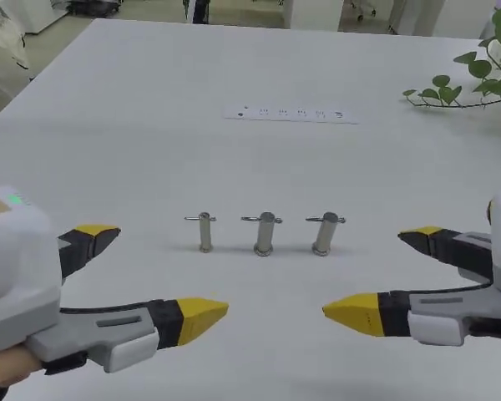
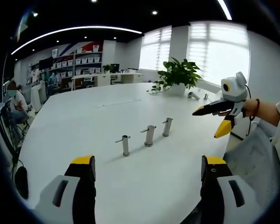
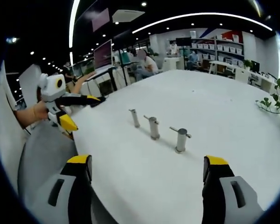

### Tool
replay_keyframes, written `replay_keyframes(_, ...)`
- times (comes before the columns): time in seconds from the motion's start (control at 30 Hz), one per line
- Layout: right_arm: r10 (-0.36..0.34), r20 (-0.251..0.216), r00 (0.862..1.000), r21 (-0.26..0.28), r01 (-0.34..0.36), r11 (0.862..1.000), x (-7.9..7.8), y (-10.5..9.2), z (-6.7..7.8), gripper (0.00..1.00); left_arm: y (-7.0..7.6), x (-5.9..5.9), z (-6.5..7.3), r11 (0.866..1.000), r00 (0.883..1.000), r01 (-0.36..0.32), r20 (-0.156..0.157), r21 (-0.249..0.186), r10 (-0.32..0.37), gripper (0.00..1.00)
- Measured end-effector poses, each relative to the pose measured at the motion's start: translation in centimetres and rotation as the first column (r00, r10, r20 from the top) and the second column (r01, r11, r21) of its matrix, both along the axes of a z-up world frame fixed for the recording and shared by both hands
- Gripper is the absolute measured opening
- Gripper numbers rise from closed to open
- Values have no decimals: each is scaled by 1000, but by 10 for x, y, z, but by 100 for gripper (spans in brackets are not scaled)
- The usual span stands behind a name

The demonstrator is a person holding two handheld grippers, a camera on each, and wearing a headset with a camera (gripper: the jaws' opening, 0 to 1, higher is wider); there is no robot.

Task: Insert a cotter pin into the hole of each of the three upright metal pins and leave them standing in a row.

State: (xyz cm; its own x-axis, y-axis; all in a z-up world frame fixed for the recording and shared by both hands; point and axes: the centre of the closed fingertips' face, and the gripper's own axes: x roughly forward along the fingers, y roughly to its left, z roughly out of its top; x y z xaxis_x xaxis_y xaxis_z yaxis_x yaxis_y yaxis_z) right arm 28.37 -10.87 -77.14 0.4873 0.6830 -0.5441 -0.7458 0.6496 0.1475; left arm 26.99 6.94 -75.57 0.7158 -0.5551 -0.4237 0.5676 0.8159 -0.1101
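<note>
In the head view the three pins point(image 1: 265, 236) stand in a row on the table point(image 1: 150, 125), a little apart from each other. Each one seems to carry a cotter pin point(image 1: 252, 220) across its top, so the work looks done. I judge that the danger now is a careless sweep of a jaw, which can knock a pin over or push a cotter pin out. The left gripper point(image 1: 165, 269) is near and left of the row, the right gripper point(image 1: 366, 272) near and right; both gape wide, grip nothing and touch nothing. In the left gripper view its own jaws are wide apart with bare table between them, the row stands farther ahead, and the right gripper shows at the right, also spread. In the right gripper view the jaws are wide too, and the cotter pin of the nearest pin sticks out sideways, where a jaw could catch it.
</note>
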Motion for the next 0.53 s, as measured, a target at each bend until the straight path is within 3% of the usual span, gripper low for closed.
replay_keyframes(0.3,31,10,999,-24,-31,999,-9,3,-5,100,2,1,-4,1000,1000,-21,-2,-10,21,99)
replay_keyframes(0.53,-4,24,1000,-14,4,1000,-6,-3,-6,100,2,-1,-6,1000,1000,-26,-12,-12,26,99)
